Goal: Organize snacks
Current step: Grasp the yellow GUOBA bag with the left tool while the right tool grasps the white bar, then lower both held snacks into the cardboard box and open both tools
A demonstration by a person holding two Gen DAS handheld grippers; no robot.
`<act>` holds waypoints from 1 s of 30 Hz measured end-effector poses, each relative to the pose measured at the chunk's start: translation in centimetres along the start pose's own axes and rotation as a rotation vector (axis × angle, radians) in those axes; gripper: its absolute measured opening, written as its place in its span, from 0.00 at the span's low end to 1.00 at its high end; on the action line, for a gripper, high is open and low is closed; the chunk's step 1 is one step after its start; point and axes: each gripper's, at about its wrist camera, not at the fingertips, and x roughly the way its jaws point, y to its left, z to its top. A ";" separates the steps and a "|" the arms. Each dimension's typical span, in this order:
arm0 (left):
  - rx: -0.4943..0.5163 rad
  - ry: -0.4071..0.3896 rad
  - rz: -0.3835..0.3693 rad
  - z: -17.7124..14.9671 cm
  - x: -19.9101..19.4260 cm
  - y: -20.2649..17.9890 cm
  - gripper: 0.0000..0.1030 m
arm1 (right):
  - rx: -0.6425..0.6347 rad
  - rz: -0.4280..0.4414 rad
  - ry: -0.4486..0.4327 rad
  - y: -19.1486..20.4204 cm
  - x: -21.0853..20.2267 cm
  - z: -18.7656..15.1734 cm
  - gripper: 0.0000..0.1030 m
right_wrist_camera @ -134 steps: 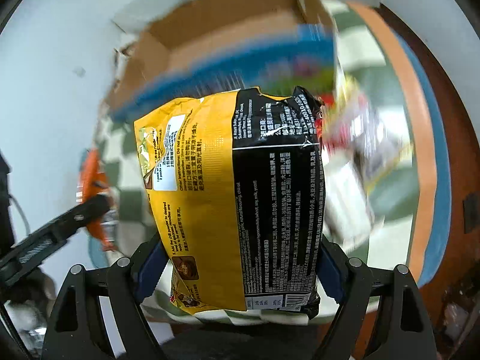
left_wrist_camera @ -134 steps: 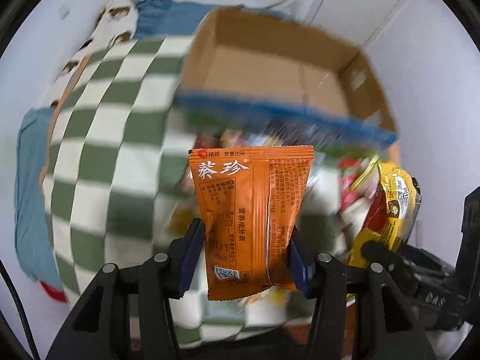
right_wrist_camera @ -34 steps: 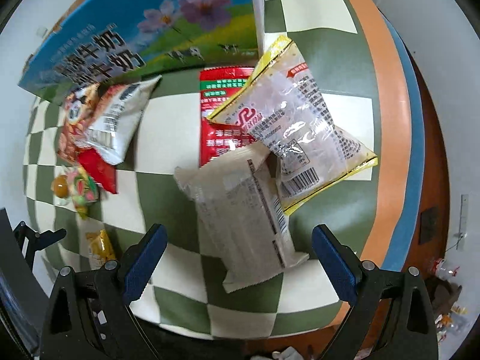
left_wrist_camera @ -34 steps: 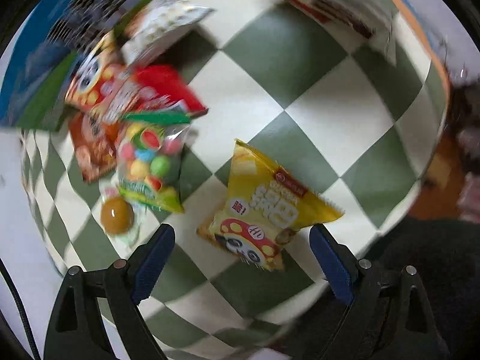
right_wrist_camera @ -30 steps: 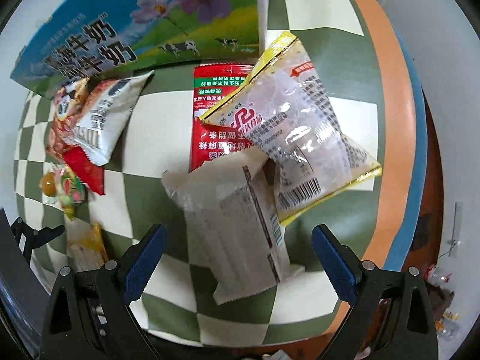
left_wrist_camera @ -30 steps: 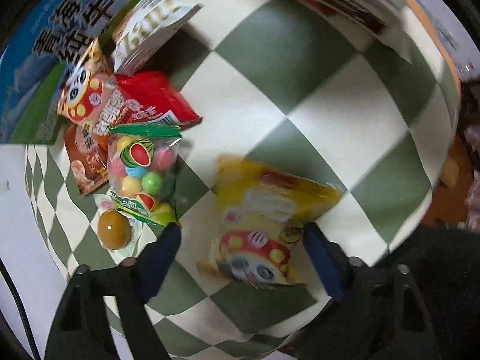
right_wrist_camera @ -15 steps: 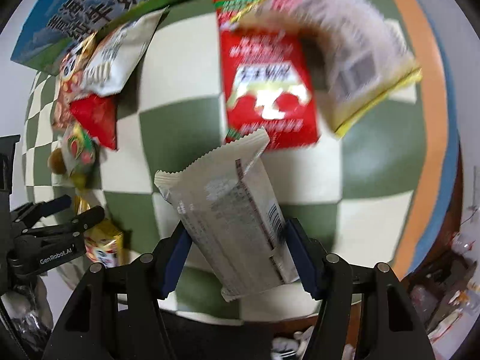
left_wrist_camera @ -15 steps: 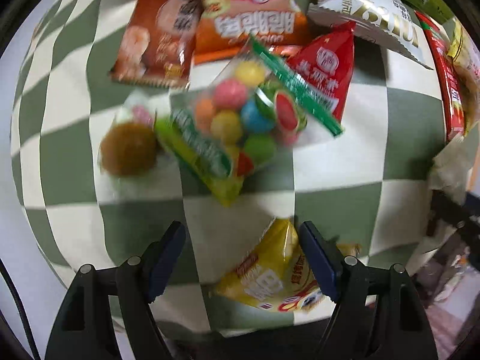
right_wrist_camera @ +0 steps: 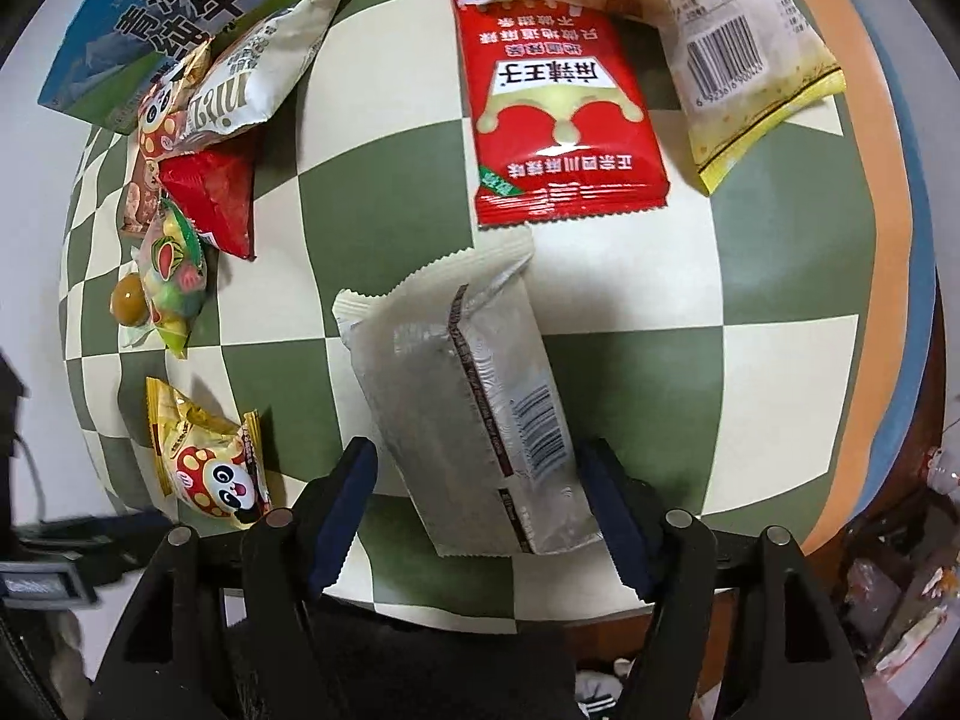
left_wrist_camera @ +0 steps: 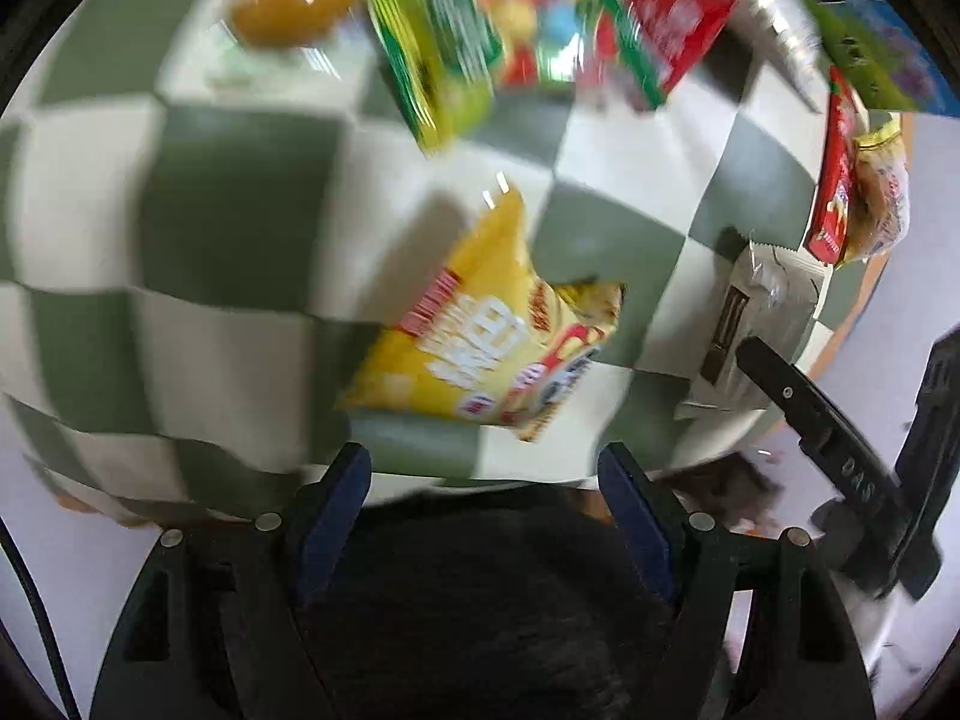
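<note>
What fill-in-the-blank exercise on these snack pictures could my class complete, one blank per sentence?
1. The silver packet lies between the fingers of the ____ gripper.
2. The tablecloth is checked green and ____.
3. The left gripper is nearest the ____ packet.
4. The red packet lies partly under a bag whose edge is ____.

Missing words: right; white; yellow; yellow

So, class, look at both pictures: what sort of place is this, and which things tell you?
Probably a home, not a shop: a round table under a green-and-white checked cloth, loose snack packets such as the red flat sachet, and a blue-and-green printed milk carton box.
</note>
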 end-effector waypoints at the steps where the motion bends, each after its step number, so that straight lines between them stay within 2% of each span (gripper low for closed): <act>1: -0.022 0.006 -0.028 0.7 0.6 -0.6 0.75 | -0.006 -0.007 -0.007 1.4 -0.5 0.0 0.66; 2: -0.042 0.002 -0.058 1.2 0.9 -0.6 0.75 | -0.014 -0.010 -0.017 1.9 -0.6 0.0 0.63; 5: -0.087 -0.038 -0.084 2.6 1.1 -1.6 0.74 | -0.032 -0.019 -0.029 2.8 -0.7 -0.2 0.62; 7: -0.086 -0.066 -0.069 3.2 1.1 -2.2 0.74 | -0.043 -0.026 -0.033 3.0 -0.7 -0.3 0.62; 11: -0.043 -0.111 -0.011 4.3 0.5 -2.7 0.74 | -0.054 -0.027 -0.029 3.7 -0.1 -0.5 0.63; 17: 0.046 -0.149 0.119 5.8 2.1 -4.7 0.74 | -0.094 -0.063 -0.025 5.4 2.1 -0.7 0.63; 18: 0.069 -0.165 0.147 5.5 2.6 -5.5 0.71 | -0.098 -0.070 -0.028 5.6 2.3 -0.7 0.62; 20: 0.122 -0.208 0.199 4.8 2.9 -7.0 0.47 | -0.110 -0.078 -0.043 5.9 2.4 -0.8 0.59; 22: 0.180 -0.241 0.238 4.3 2.3 -7.9 0.41 | -0.113 -0.073 -0.061 6.1 2.2 -1.2 0.58; 26: 0.250 -0.320 0.290 3.2 1.1 -10.0 0.39 | -0.092 -0.032 -0.085 6.0 1.3 -1.8 0.57; 30: 0.298 -0.402 0.289 2.2 -1.9 -12.0 0.39 | -0.065 0.041 -0.107 6.1 -0.8 -1.7 0.57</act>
